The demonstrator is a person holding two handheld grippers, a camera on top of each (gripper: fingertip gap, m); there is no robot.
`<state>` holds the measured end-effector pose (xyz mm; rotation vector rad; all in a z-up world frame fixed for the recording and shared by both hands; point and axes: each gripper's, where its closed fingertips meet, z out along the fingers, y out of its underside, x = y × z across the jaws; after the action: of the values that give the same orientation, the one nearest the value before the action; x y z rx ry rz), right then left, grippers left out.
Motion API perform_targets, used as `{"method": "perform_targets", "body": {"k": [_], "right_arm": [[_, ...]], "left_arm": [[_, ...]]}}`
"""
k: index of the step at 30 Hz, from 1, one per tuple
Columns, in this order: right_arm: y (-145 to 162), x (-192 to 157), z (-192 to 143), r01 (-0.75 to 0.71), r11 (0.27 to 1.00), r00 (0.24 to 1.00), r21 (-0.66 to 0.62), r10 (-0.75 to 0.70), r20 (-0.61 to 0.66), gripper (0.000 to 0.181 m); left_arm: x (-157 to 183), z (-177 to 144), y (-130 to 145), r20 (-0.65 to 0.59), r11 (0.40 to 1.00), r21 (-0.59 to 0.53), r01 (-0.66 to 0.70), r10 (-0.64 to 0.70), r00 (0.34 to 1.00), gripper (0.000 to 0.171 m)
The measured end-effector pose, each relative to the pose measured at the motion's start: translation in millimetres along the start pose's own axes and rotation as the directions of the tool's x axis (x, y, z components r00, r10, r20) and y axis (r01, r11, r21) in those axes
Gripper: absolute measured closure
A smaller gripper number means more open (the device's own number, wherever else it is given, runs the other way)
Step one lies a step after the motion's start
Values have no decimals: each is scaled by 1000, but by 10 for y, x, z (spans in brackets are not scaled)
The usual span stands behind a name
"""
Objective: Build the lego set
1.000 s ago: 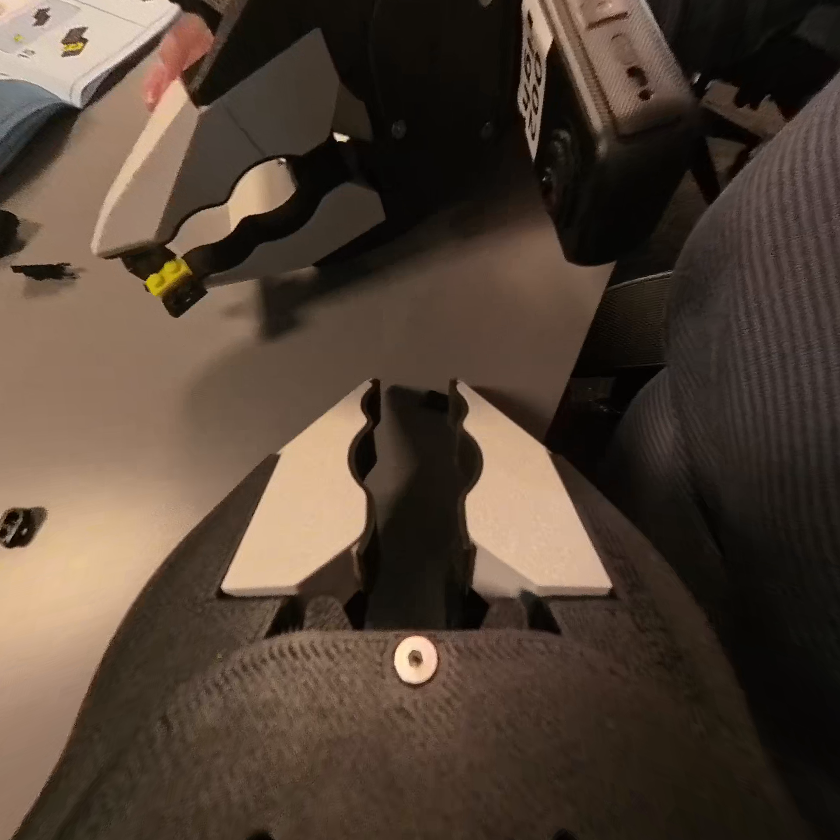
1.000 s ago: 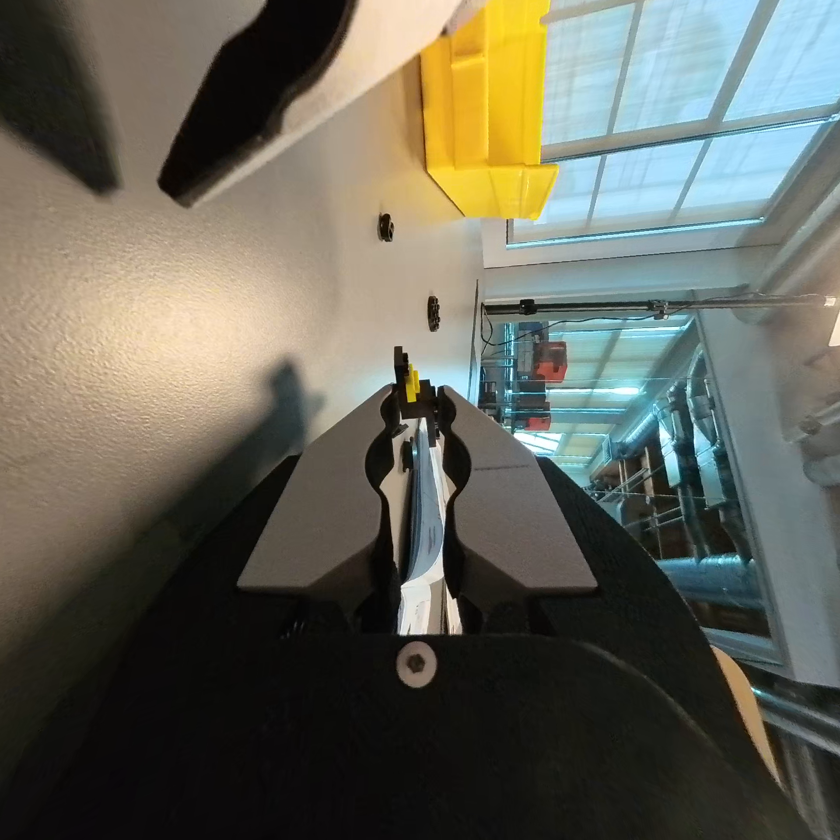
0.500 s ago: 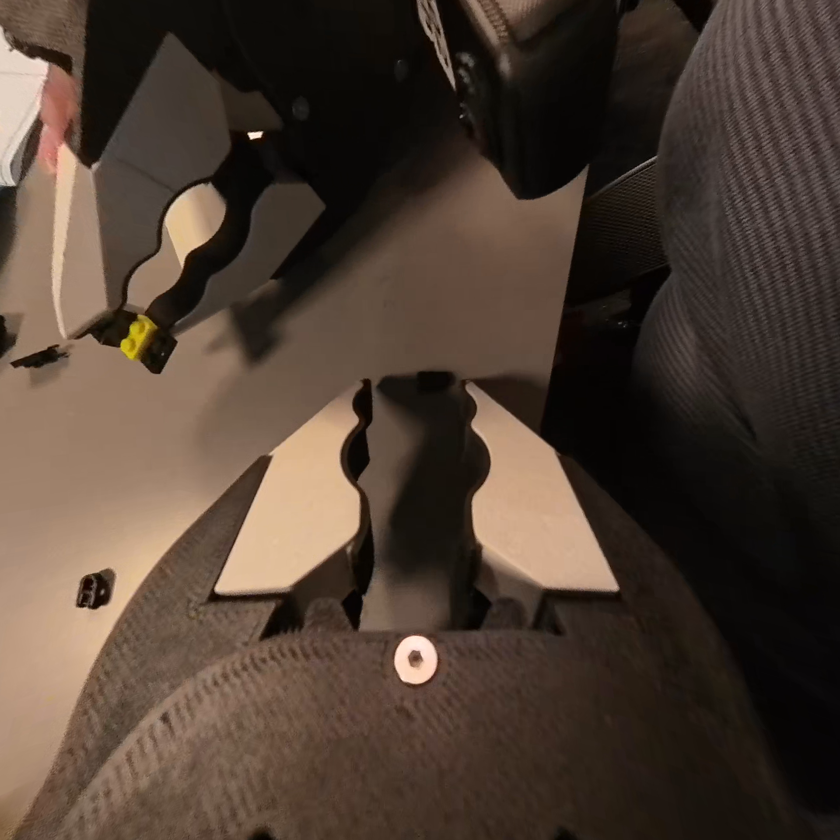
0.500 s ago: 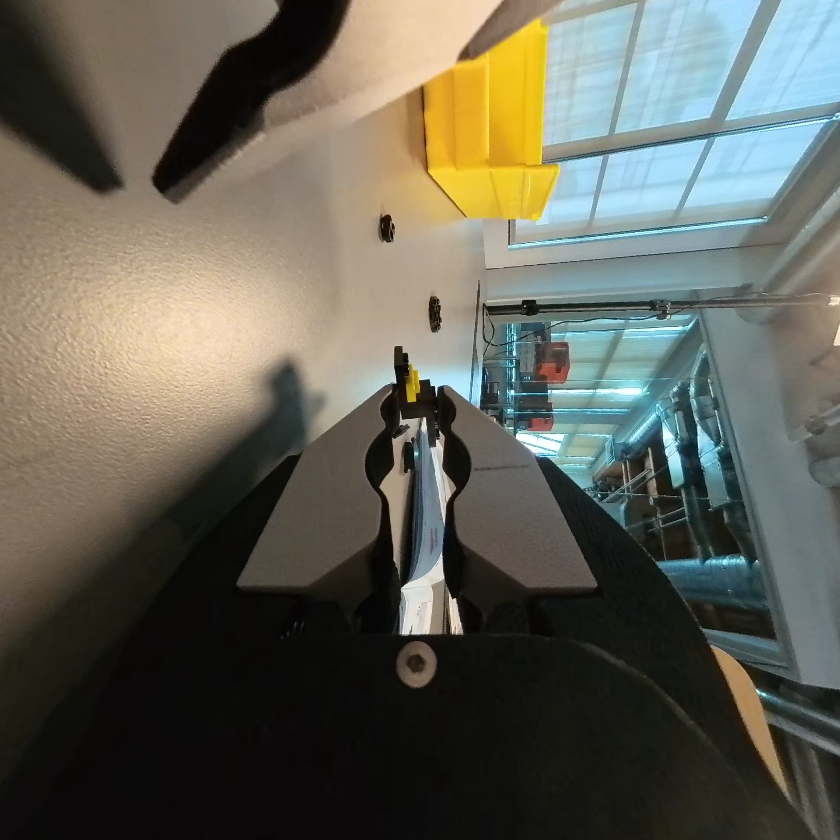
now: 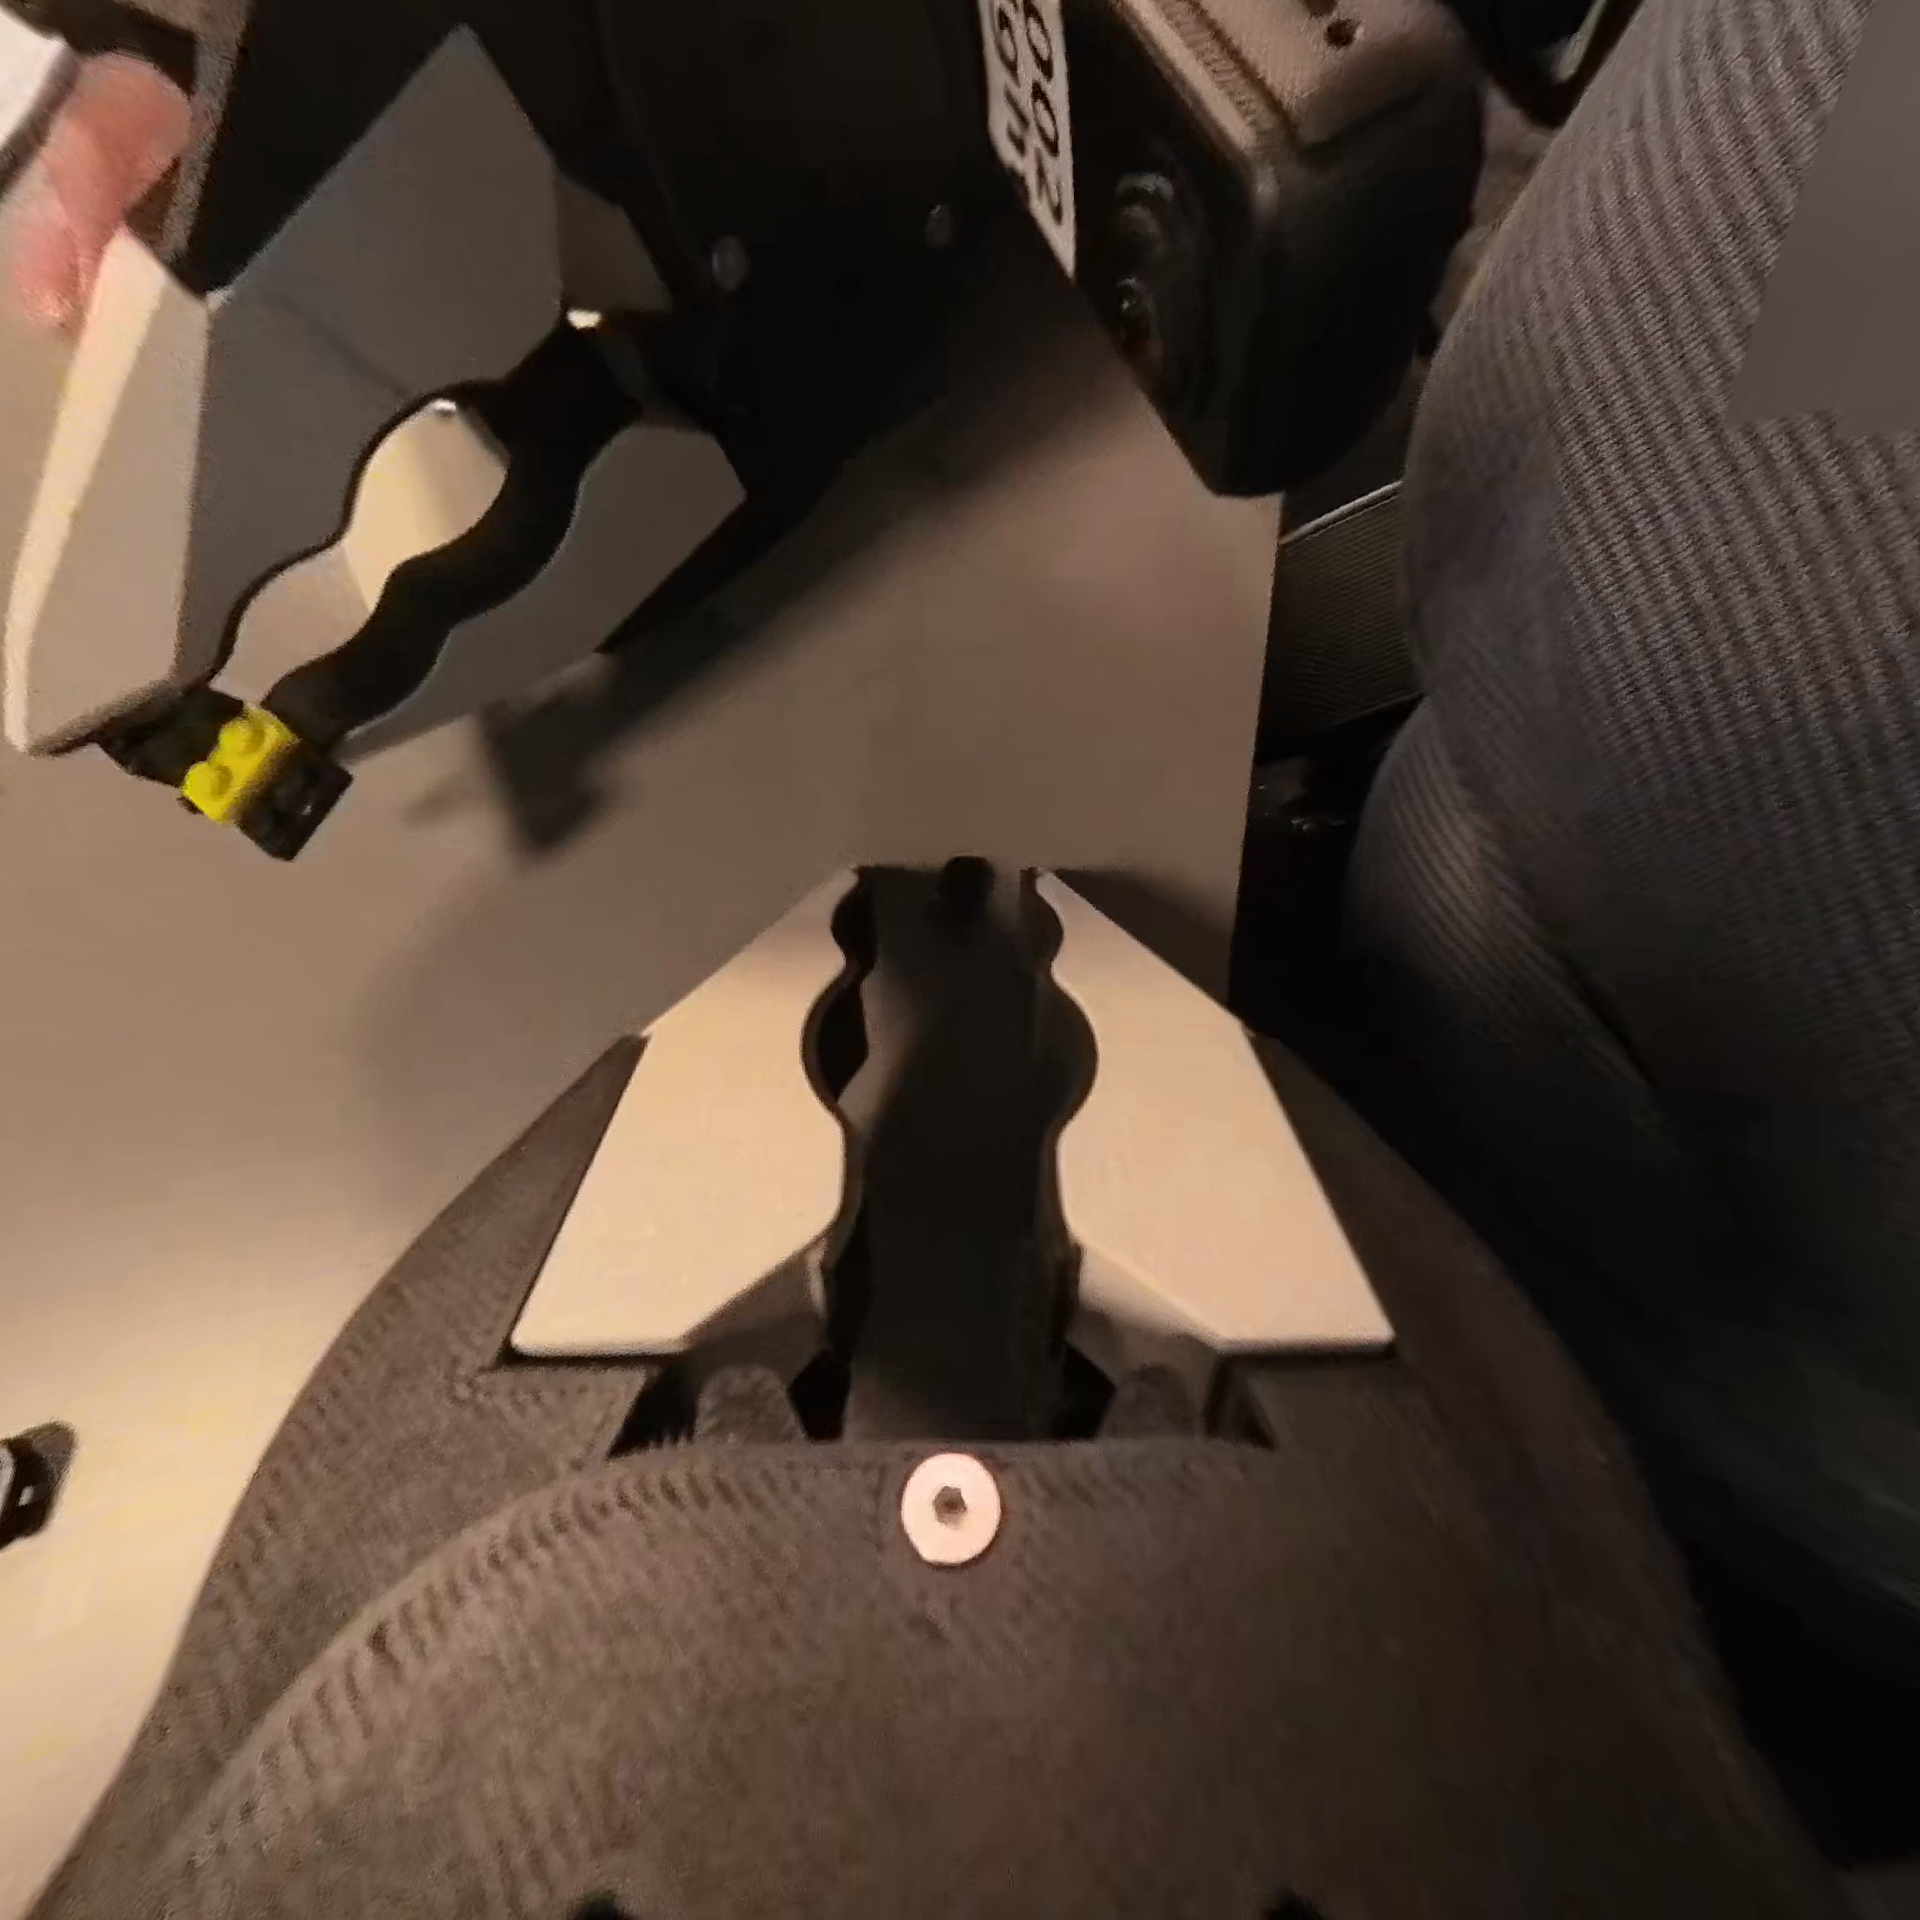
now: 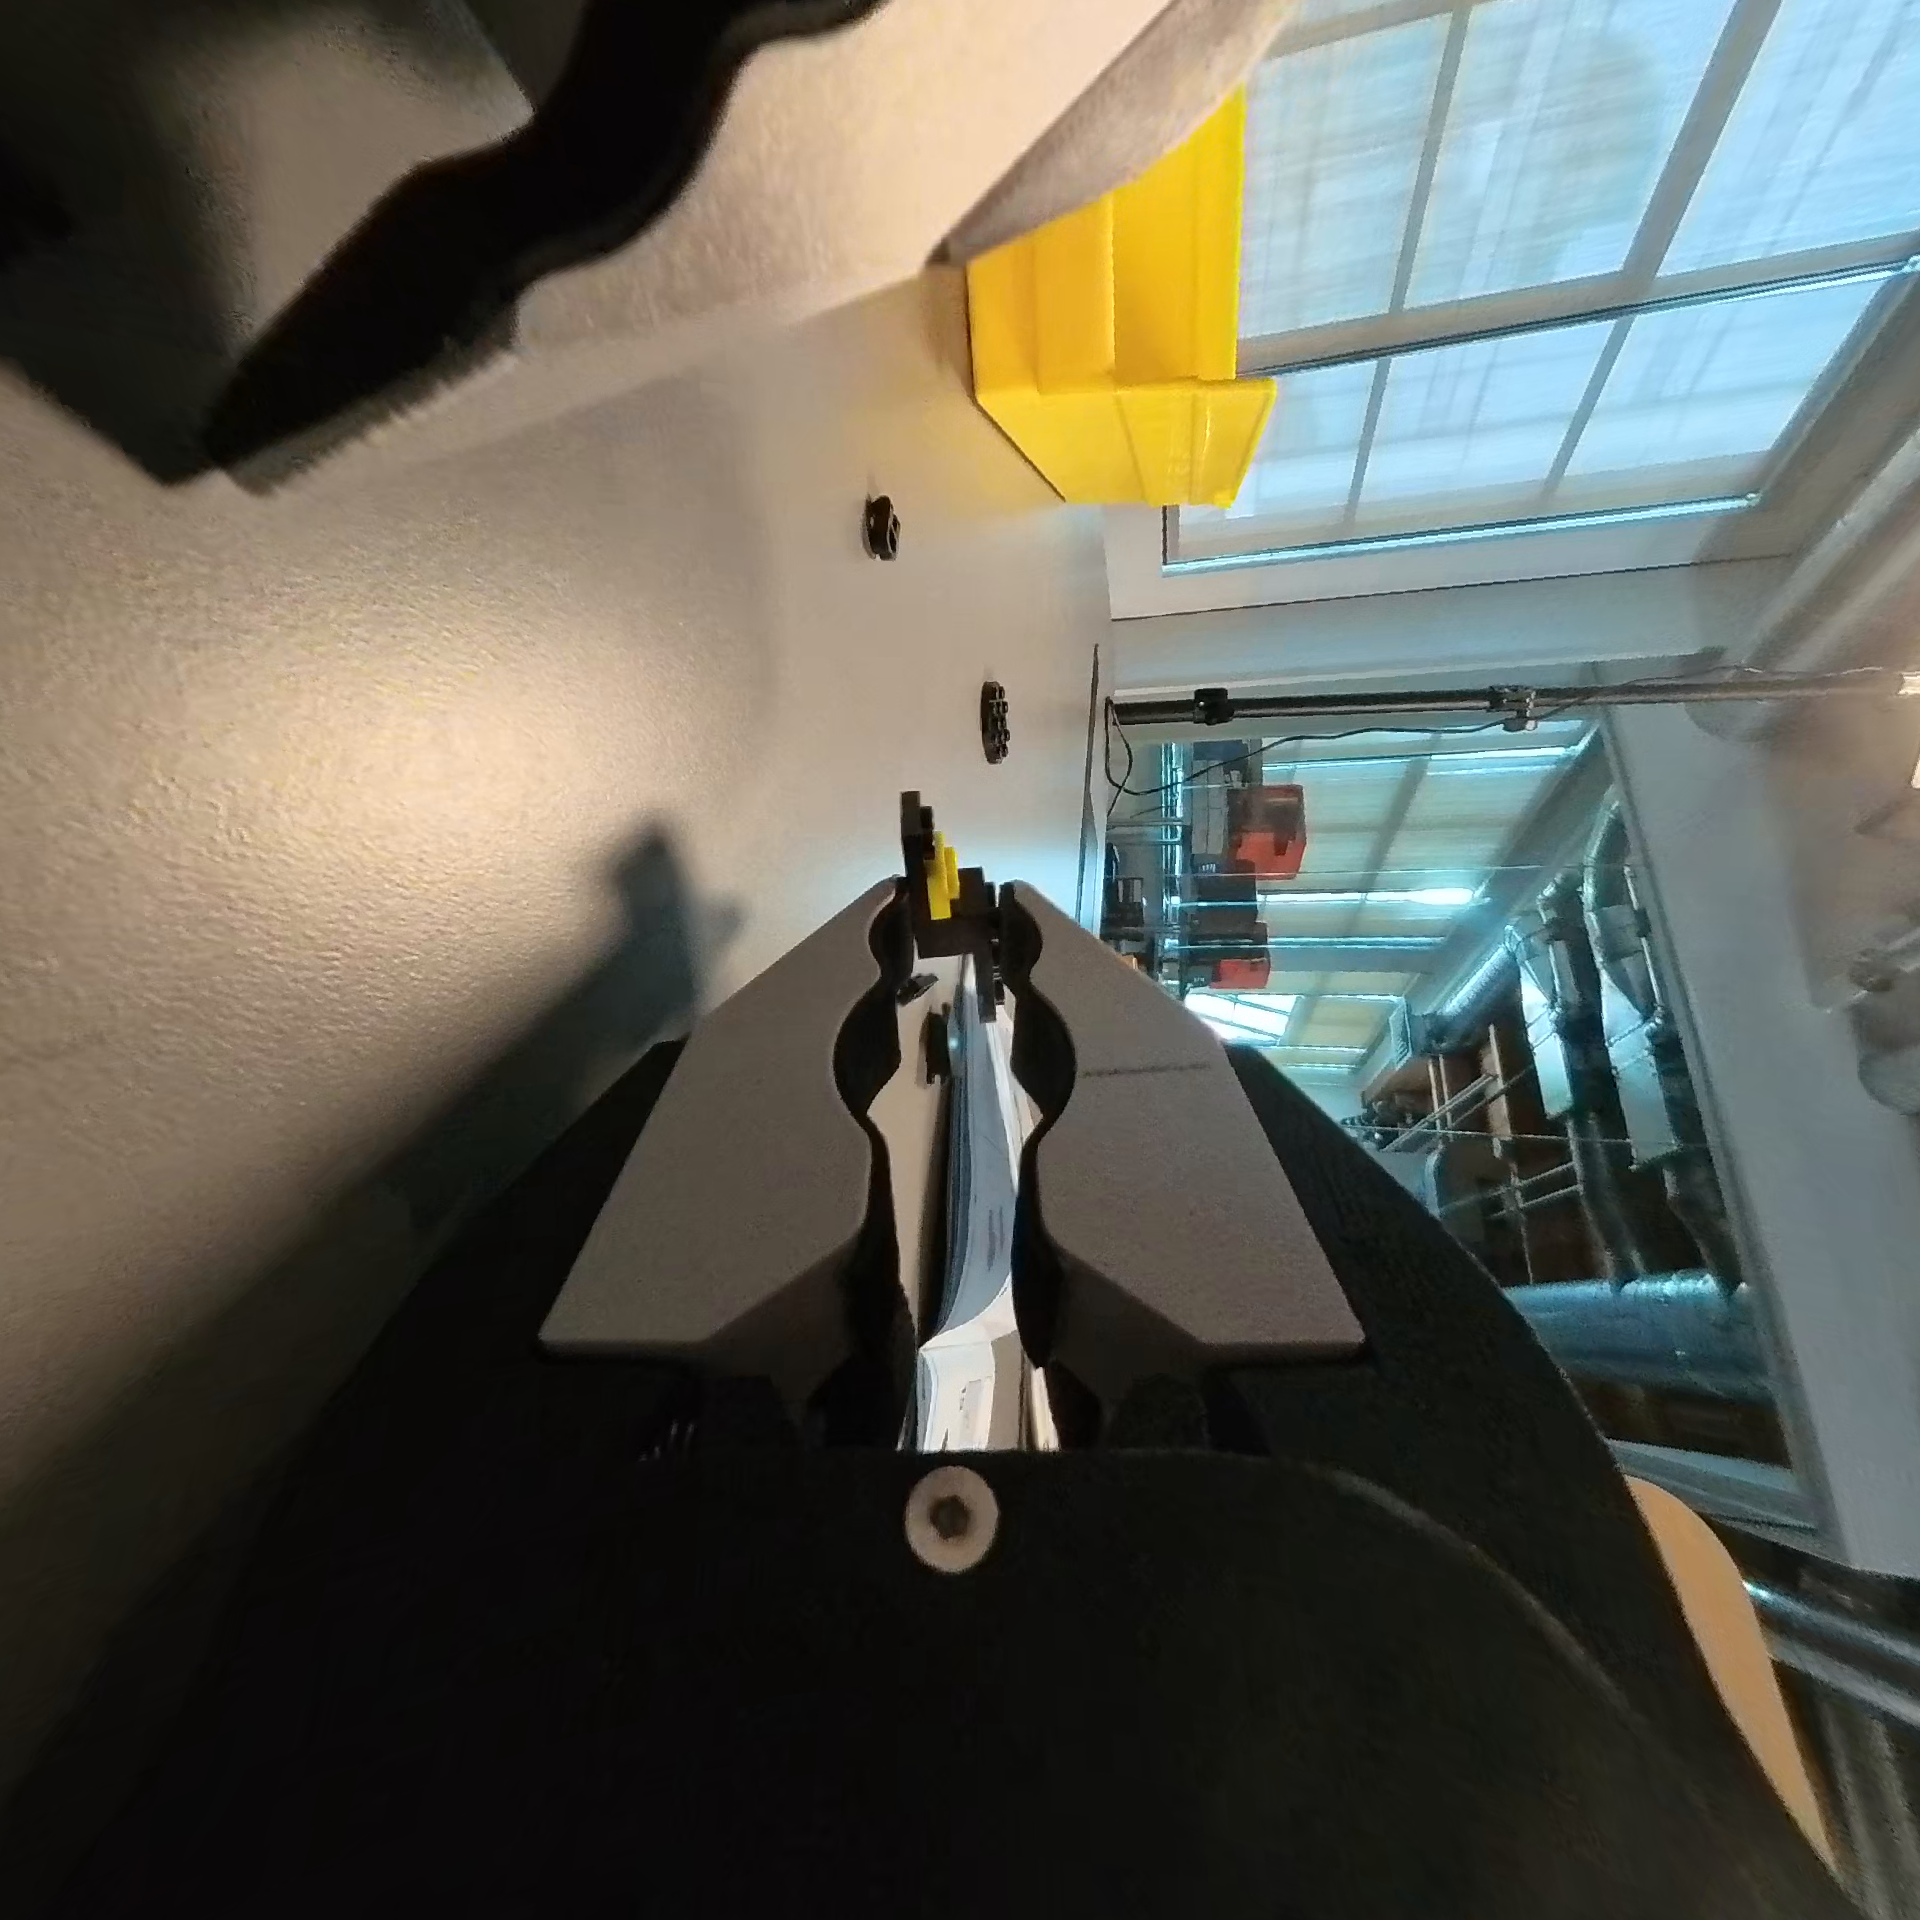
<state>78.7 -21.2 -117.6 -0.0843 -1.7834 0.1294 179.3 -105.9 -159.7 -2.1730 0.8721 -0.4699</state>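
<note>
Since the earlier frame the left tongs [image 5: 951, 883] have closed in on a small dark piece [image 5: 964, 881] at the bench [image 5: 312, 1039] edge; whether they grip it cannot be told. The right tongs [image 5: 223, 748] are clamped on the black-and-yellow lego assembly [image 5: 255, 769], held above the bench. Step in hand: picking up a part. Next, it likely needs aligning on the studs and pressing.

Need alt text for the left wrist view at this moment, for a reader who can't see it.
The right gripper, at upper left, is shut on a small yellow-and-black lego assembly above the pale table. In the foreground the left gripper is open around a small dark piece near the table's edge.
</note>
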Motion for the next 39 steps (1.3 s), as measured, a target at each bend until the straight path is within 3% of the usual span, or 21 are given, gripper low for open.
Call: {"method": "perform_targets", "body": {"k": [5,9,13,17,20,22,27,39], "right_arm": [[-15,8,-4,7,1000,1000,5,-7,-6,168],[-15,-6,1,28,1000,1000,1,-28,-3,168],[-24,-46,10,60,998,998,-1,-60,10,168],[-43,-70,12,88,996,996,1,-88,16,168],[-51,-75,12,93,996,995,3,-93,18,167],[-50,-75,14,91,996,996,2,-91,19,168],[-55,-71,14,87,996,996,4,-87,18,168],[-73,-51,9,111,994,994,7,-111,3,167]], "left_arm": [[-24,-2,12,33,1000,9,0,0,999,163],[-30,0,8,55,999,17,28,-29,998,164],[-209,-74,-25,172,992,68,103,-113,979,164],[-499,-252,-153,238,917,265,298,-362,902,164],[-702,-407,-226,261,839,402,366,-488,833,164],[-815,-455,-205,291,811,435,391,-538,791,165],[-909,-407,-165,325,801,421,425,-571,754,165],[-935,-292,-195,299,804,371,464,-576,761,165]]}}
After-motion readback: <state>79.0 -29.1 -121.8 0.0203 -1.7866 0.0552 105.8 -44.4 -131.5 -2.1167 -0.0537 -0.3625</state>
